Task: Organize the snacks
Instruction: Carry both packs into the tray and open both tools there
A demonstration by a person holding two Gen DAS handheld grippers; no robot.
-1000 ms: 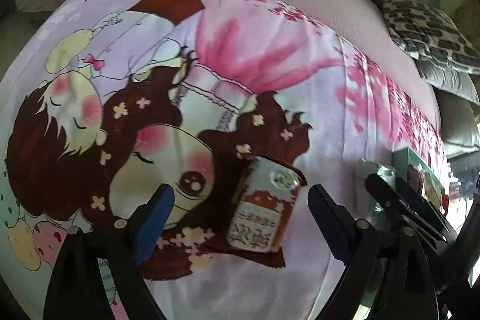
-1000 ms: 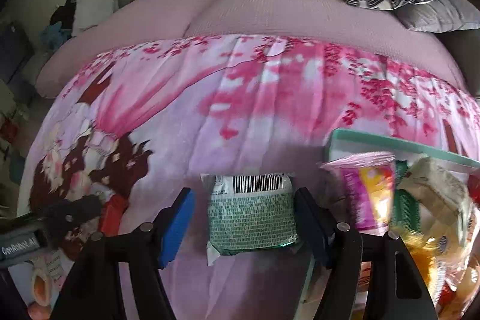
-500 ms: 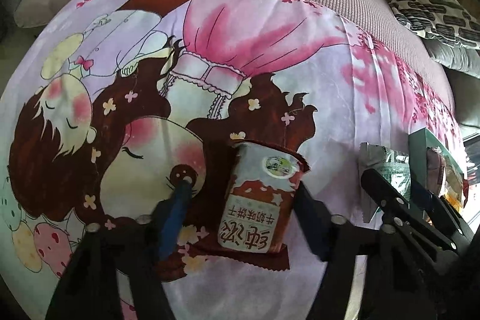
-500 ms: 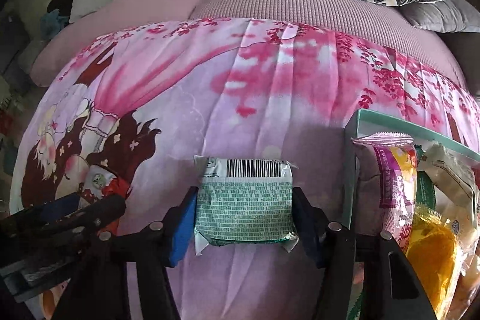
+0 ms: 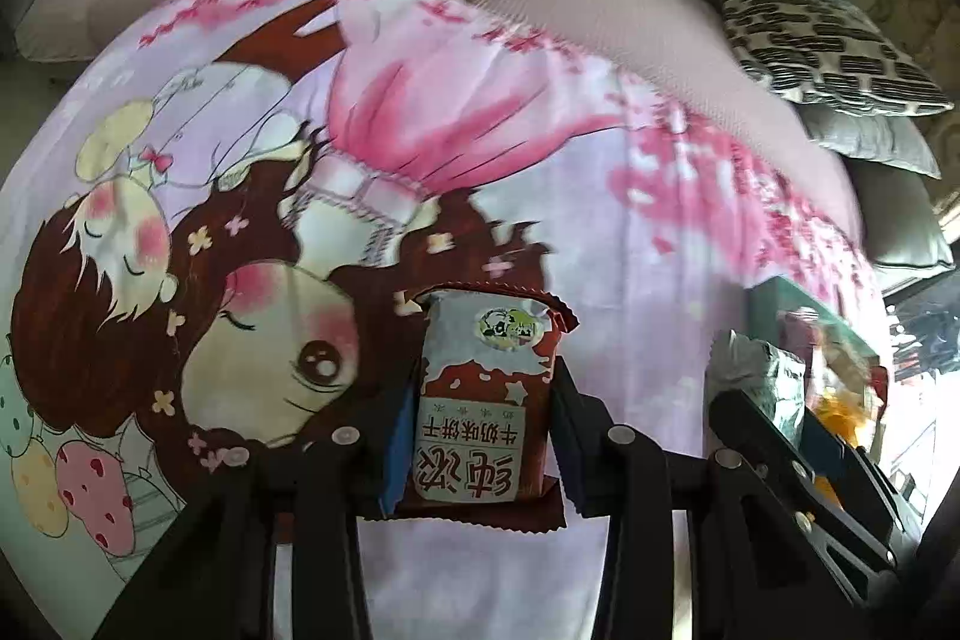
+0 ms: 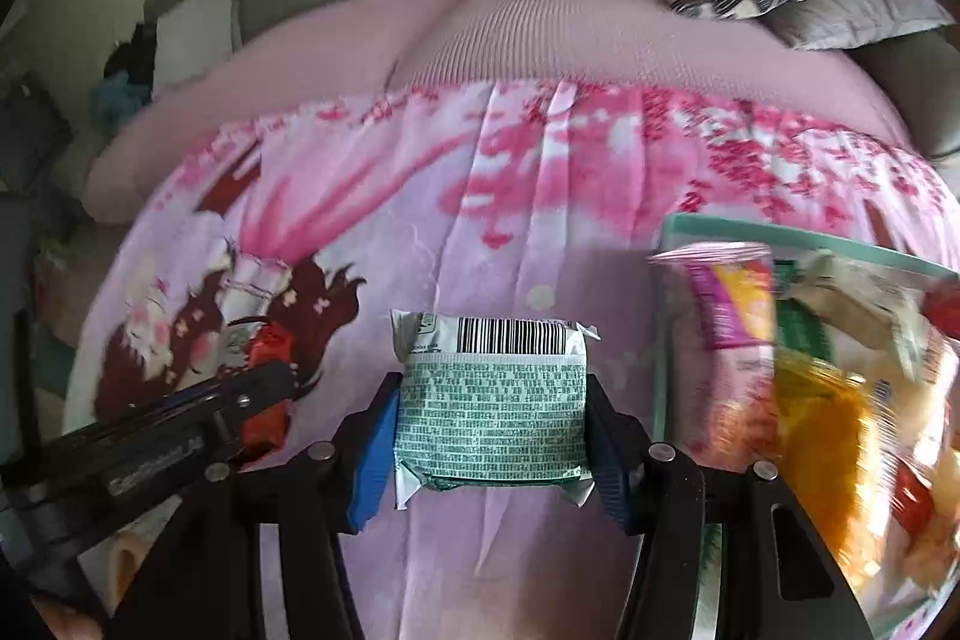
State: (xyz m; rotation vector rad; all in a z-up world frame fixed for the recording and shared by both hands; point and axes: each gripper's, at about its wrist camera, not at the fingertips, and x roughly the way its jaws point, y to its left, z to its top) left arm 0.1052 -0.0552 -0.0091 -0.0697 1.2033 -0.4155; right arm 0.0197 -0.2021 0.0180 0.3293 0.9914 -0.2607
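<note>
The left gripper has its jaws pinching the red-and-white biscuit packet by its two long sides, the packet standing up between the pads above the cartoon-print blanket. The right gripper has just been closing and its jaws now press on the green-and-white snack packet, barcode end away from the camera. Just to the right of it stands the clear bin with a teal rim, already crowded with other snack bags.

Risks, as I judge them: both packets are soft, air-filled pouches, so a hard squeeze may crush the contents, while a light one lets slick foil slide out during the carry. The bin looks full near its left wall, so a packet dropped there could perch on the pink bag and tumble back onto the blanket. With both grippers near each other and heading for one opening, they may knock together at the rim
</note>
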